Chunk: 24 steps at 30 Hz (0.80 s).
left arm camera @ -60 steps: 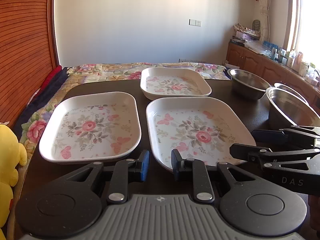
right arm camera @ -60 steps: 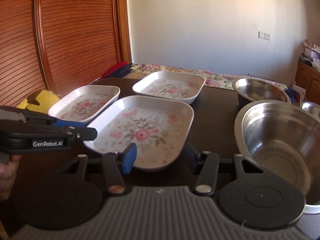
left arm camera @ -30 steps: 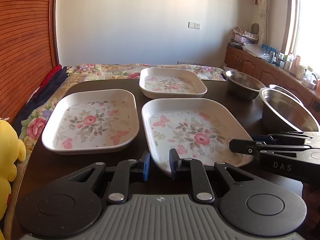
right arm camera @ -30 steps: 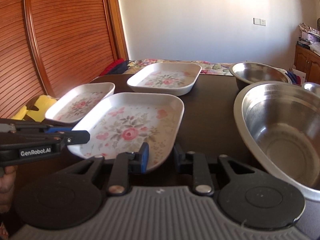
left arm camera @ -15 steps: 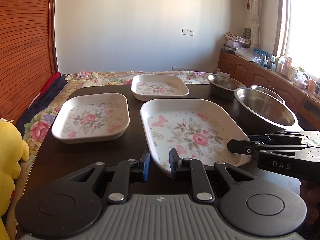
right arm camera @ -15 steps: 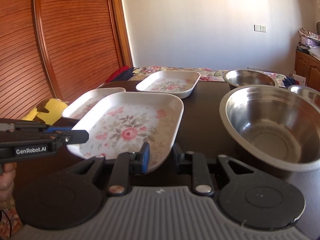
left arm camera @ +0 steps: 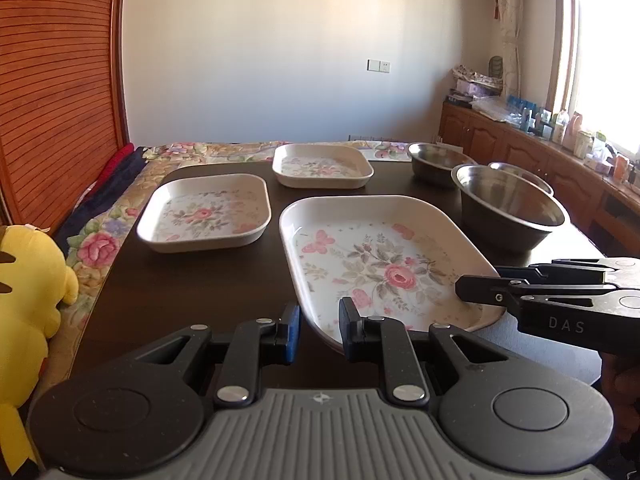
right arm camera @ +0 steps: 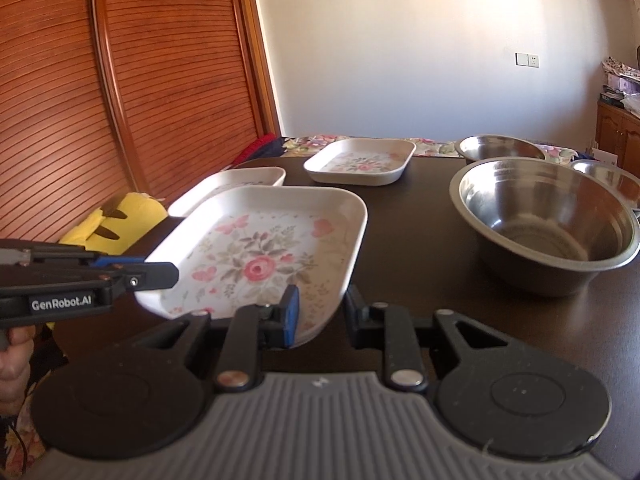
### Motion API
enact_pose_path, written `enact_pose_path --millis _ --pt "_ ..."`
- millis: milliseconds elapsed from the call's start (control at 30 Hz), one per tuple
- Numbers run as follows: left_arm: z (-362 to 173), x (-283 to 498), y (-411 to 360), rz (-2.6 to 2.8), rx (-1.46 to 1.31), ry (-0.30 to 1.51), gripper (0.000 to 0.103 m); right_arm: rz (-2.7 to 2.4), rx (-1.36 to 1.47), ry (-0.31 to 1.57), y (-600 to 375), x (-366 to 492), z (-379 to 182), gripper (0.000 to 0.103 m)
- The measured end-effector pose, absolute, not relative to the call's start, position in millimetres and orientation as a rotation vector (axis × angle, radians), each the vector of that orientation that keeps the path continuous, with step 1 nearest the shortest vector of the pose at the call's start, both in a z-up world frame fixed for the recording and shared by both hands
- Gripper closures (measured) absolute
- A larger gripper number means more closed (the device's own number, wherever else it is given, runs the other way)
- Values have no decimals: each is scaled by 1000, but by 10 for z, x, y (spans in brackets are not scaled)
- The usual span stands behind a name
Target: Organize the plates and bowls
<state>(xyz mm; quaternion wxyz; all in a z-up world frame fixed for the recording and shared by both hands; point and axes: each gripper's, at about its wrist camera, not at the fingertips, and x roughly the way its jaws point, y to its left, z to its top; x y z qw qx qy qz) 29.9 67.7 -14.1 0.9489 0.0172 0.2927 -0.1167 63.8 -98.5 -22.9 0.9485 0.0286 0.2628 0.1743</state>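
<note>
- While both grippers clamp the near rim of the large floral tray (left arm camera: 384, 268), it hangs clear of the dark worktop (left arm camera: 192, 288), tilted a little, its long axis running away from the person toward the far wall.
- Jaws of the left gripper (left arm camera: 318, 330) stand narrow, pinching the tray's near-left corner; the right gripper (right arm camera: 318, 318) is likewise narrow, closed on the near-right part of the same rim.
- Ahead and to the left lies the medium floral tray (left arm camera: 206, 212), flat on the worktop, well apart from the carried one; the left gripper is the nearer to it.
- Farther back, about straight ahead, sits the small floral tray (left arm camera: 322, 170).
- To the right stand the steel bowls: a large steel bowl (right arm camera: 548, 224) near the right gripper and two smaller ones behind it.
- My reading: if the trays are to be nested, the large one belongs underneath, so the coming move likely sets it down on free worktop rather than onto a smaller tray; its far edge leads and must stay level to clear the bowl rim.
</note>
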Motion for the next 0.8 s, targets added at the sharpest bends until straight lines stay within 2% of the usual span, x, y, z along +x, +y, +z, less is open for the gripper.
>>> enact_pose_path --millis 800 --pt "-392 271 815 -209 35 658 81 388 52 584 -847 520 -386 76"
